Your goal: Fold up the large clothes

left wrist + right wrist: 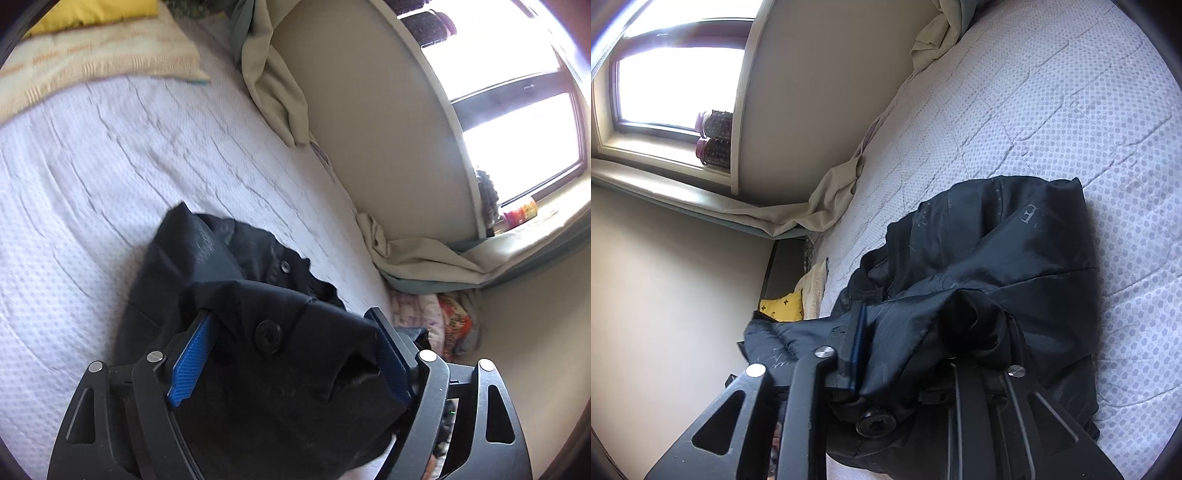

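Looking along your left gripper [291, 354], its jaws stand wide with the black jacket [236, 266] bunched loosely between them on the white bedspread [110, 155]. Your right gripper [931, 354] has fabric draped over it; whether it still pinches I cannot tell. You seem between folds: regrasp next.

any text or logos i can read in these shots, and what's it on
"E", pale woven letter on the jacket lining, seen sideways; the letters next to it are cut off by folds.
Faint pale print on the lining in the left view: too blurred to read.
Jar label on the windowsill: too small to read.
Yellow pillow: dark motifs, no words.
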